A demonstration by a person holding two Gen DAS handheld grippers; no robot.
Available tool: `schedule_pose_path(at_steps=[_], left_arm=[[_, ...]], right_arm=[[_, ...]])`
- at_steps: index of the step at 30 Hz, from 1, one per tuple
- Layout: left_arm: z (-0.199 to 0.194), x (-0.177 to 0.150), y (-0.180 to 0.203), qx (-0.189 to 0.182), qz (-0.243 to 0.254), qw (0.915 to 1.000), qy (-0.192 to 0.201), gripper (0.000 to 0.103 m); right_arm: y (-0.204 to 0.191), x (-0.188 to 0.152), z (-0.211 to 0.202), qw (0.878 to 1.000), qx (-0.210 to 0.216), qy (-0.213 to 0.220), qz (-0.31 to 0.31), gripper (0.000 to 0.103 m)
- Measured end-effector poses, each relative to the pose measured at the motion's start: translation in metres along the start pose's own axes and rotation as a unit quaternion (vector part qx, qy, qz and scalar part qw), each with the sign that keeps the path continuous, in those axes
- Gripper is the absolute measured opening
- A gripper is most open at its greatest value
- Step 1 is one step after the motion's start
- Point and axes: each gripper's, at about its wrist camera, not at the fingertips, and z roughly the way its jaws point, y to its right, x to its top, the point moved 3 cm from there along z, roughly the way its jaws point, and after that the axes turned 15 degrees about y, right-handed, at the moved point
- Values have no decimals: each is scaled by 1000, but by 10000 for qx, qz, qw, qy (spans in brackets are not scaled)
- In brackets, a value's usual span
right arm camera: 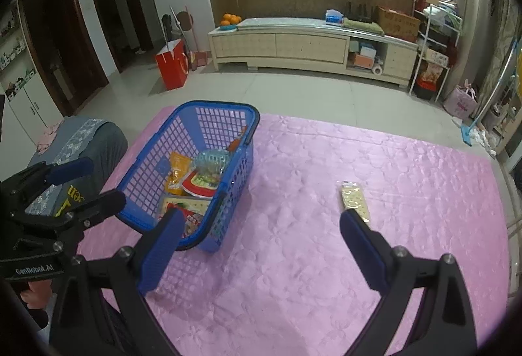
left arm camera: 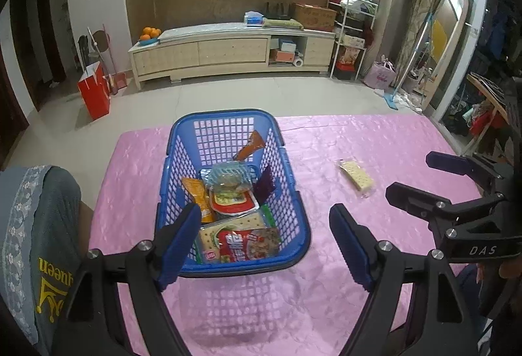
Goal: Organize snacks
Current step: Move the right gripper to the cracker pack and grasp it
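Pale cracker packet (right arm camera: 355,201), long axis pointing away

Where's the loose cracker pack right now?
The cracker pack lies flat on the pink tablecloth, right of the blue basket and just ahead of the open right gripper.

Glossy plastic basket (left arm camera: 295,219); shiny quilted pink tablecloth (left arm camera: 375,140).

The basket (left arm camera: 295,219) is bright blue with a square-grid lattice, and the tablecloth (left arm camera: 375,140) is pink with a faint quilted floral pattern. The lone cracker packet (right arm camera: 354,201) shows pale yellow, dotted biscuit (wrapper clear), while both grippers wear blue pads (left arm camera: 177,243) on black arms.
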Motion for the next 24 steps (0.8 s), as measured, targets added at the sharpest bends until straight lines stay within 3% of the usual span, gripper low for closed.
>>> schedule_pose_path(at_steps=[12, 24], left_arm=[[15, 2, 43, 14, 273, 9996, -111, 85], [70, 2, 93, -37, 511, 9975, -493, 85]], right_arm=[[48, -6, -8, 9996, -171, -52, 205, 99], [121, -25, 25, 9971, -301, -522, 456, 103]])
